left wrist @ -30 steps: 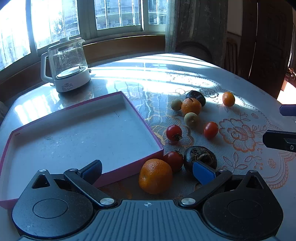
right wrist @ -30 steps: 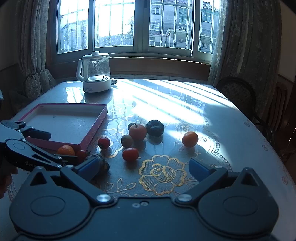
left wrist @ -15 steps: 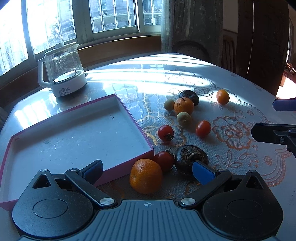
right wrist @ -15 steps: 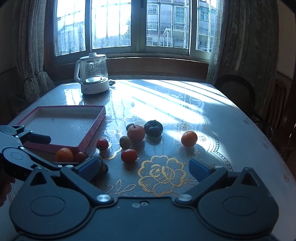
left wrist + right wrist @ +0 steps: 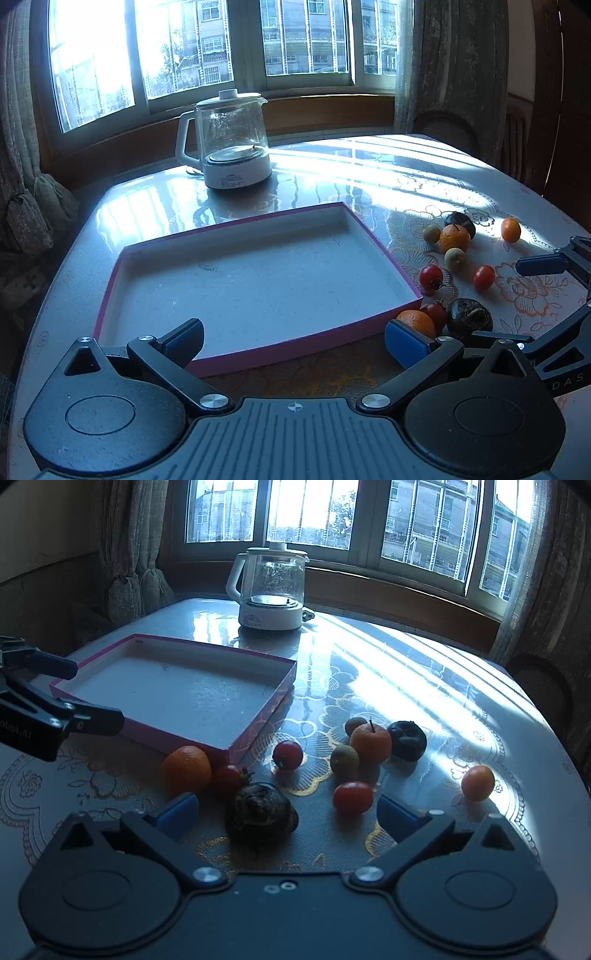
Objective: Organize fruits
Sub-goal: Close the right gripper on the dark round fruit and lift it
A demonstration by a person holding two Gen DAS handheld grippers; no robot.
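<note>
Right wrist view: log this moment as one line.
right gripper: open, empty | nearest: dark wrinkled round fruit, between fingers, ungripped | left gripper: open, empty | pink-rimmed shallow cardboard tray: no fruit inside

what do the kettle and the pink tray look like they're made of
Kettle: clear glass body, since the inside shows through, on a glossy white base, handle and lid knob that look like plastic.
Pink tray: probably cardboard, like a box lid; thin straight walls, magenta outside, matte speckled whitish floor with no shine.
</note>
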